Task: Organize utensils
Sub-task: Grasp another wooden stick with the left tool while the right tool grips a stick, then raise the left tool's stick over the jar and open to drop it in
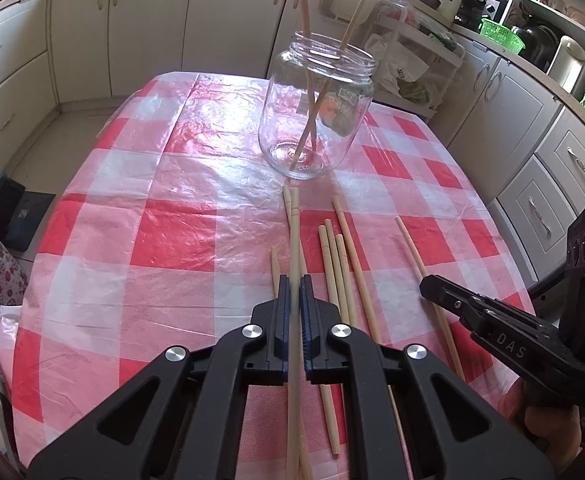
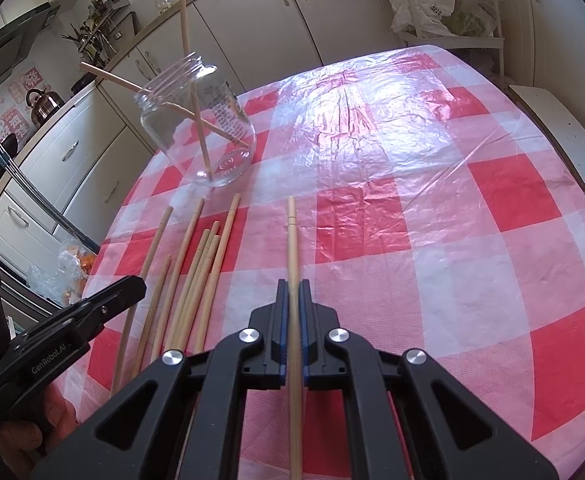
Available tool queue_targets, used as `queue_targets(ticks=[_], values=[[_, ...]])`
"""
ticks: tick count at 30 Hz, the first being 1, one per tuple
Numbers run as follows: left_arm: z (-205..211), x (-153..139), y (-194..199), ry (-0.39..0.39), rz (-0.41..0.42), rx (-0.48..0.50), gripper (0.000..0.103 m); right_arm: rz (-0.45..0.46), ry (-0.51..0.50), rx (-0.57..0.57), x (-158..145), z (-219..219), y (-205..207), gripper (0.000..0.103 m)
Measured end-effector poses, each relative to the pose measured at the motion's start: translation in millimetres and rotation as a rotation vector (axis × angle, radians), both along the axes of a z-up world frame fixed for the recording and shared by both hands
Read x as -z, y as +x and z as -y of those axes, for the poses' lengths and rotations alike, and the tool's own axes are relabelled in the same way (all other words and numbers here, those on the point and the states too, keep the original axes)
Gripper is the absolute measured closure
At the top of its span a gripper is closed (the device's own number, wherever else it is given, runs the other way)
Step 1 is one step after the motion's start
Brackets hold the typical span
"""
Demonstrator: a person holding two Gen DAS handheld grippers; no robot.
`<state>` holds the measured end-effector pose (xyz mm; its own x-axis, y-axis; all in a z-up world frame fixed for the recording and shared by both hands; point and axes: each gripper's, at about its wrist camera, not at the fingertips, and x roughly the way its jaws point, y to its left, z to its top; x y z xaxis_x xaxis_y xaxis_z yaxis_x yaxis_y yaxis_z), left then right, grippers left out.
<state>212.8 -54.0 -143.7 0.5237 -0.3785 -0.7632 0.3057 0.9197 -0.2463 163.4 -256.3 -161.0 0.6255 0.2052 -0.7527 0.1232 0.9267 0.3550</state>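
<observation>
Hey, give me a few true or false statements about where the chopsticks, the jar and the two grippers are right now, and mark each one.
1. The glass jar stands upright on the checked tablecloth. True.
2. The jar holds no chopsticks. False: two chopsticks lean crossed inside it.
3. The left gripper has its jaws closed on a chopstick. True.
4. The right gripper is open and holds nothing. False: its jaws are closed on a single chopstick.
5. Several loose chopsticks lie on the cloth in front of the jar. True.
6. The jar has a lid screwed on. False: its mouth is open.
</observation>
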Motion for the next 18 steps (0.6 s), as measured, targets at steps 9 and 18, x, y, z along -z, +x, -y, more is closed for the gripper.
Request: queue_targets(ticks=[9,18], values=[[-10,-37,-10,-0.09,0.165,-0.034,0.098,0.018,0.024,0.027,-1,7,-4,0.097],[-16,-93,0,-0.207,0.386,-0.091,0.098,0.039,0.052,0.033,0,9,-4,0.097]])
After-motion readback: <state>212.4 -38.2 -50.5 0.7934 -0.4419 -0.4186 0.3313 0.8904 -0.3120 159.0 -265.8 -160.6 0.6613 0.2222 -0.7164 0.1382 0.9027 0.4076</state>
